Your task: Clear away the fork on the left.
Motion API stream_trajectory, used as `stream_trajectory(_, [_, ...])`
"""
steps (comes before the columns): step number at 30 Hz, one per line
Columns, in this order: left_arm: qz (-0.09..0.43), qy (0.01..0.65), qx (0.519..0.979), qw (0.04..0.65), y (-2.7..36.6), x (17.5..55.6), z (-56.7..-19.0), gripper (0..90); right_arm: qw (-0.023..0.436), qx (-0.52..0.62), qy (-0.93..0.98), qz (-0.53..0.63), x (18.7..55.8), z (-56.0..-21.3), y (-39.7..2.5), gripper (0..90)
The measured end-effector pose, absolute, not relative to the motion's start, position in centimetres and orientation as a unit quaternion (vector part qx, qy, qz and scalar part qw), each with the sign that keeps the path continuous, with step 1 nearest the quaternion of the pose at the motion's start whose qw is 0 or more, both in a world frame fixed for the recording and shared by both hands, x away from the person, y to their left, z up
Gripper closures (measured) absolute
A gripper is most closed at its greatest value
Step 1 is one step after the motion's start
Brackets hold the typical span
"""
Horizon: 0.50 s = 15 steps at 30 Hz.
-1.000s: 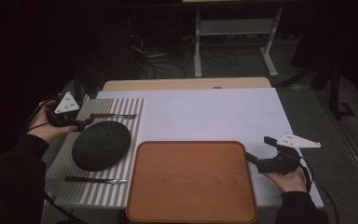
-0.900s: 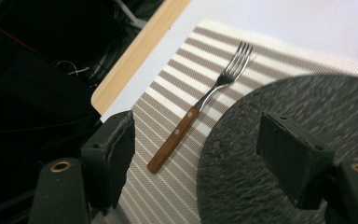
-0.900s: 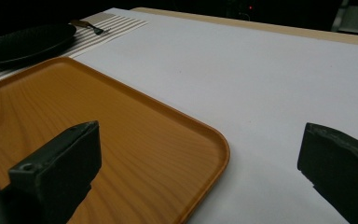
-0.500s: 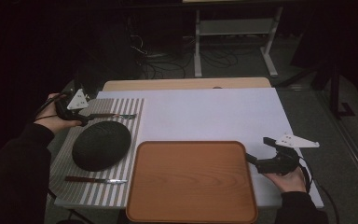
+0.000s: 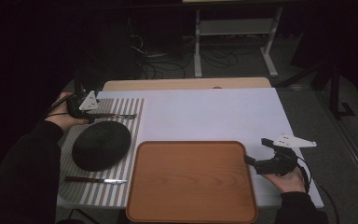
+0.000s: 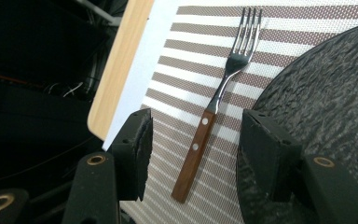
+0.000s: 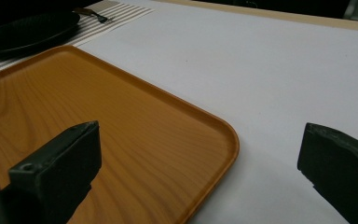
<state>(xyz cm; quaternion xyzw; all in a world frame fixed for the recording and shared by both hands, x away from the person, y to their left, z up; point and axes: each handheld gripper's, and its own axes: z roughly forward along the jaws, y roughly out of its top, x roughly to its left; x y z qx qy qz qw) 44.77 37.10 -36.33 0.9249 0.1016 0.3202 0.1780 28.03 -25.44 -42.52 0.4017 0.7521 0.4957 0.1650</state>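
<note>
My left claw (image 6: 193,144) is open, its jaws spread to either side of the fork (image 6: 216,105), whose wooden handle lies between them without either jaw touching it. The fork lies flat on the striped placemat (image 6: 177,88) at the far left of the tabletop (image 5: 205,112), tines pointing away from me, just beside the black plate (image 6: 326,93). In the high view I see a knife (image 5: 95,179) on the near end of the same placemat. My right claw (image 7: 198,158) is open too, holding nothing, poised above the right corner of the wooden tray (image 7: 93,130).
</note>
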Motion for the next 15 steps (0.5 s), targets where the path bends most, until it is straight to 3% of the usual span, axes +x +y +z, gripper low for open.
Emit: stream_trajectory(15, [0.308, 0.068, 0.940, 0.134, 35.8, 46.6, -38.9, 49.2, 0.163, 0.407, 0.745, 0.504, 27.9, -42.5, -25.9, 0.0])
